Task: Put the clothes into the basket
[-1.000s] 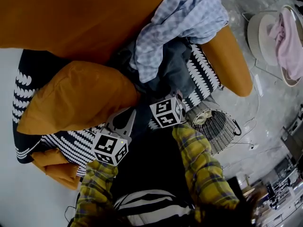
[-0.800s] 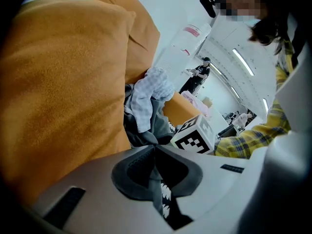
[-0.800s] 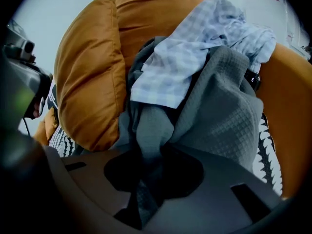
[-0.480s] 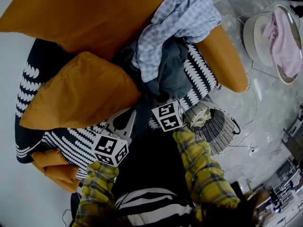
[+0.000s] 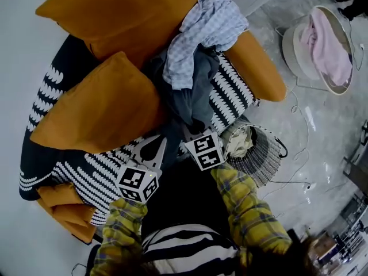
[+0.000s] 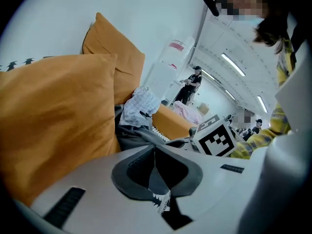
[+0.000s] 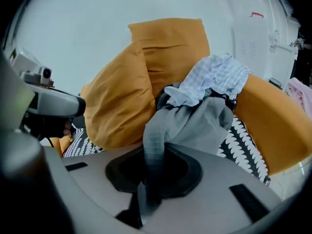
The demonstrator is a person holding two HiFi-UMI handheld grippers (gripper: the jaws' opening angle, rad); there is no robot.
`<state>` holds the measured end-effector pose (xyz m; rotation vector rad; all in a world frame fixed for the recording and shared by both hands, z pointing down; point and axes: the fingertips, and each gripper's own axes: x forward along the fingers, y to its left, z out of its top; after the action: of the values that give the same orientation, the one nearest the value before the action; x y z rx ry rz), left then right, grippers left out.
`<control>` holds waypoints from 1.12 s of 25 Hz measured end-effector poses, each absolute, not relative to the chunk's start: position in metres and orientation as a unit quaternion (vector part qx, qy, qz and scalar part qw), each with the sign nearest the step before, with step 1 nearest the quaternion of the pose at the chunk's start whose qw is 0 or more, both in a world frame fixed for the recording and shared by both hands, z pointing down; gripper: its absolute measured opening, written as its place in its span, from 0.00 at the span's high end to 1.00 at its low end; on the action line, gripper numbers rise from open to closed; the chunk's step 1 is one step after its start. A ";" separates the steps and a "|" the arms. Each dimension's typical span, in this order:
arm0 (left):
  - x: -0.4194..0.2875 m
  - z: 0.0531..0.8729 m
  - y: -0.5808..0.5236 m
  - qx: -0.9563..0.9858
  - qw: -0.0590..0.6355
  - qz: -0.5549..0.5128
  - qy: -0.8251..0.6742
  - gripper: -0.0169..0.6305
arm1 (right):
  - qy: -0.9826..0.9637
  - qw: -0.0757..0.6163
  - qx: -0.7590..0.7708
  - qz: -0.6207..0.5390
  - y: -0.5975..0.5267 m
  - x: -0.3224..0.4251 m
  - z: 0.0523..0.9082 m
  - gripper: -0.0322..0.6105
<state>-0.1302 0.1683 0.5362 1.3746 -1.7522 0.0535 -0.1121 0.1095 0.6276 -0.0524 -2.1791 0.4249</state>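
The left tongs (image 6: 155,155) are closed together. Just beside them, the right tongs (image 7: 148,167) have just been closing and pinch a fold of the grey garment (image 7: 195,123) (it trails back onto the sofa (image 5: 230,99)). The wire basket (image 5: 265,154) stands near the right tongs. Farther off, a checked shirt (image 5: 201,33) lies over the garment.

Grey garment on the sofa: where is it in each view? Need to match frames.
Head view: grey garment at centre, below the checked shirt.
Left gripper view: left of centre, under the same shirt.
Right gripper view: centre, trailing down to the bottom edge.
Shared landmark: the checked shirt, lying on top of it in all three.
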 end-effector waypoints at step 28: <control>-0.085 0.417 0.244 0.625 0.340 0.021 -0.702 0.94 | -0.952 0.240 0.096 0.162 0.136 -0.042 0.367 0.84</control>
<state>-0.0853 0.2444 0.4169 1.6271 -1.8280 0.0538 -0.0424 0.1358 0.3673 0.2637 -2.6067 0.4424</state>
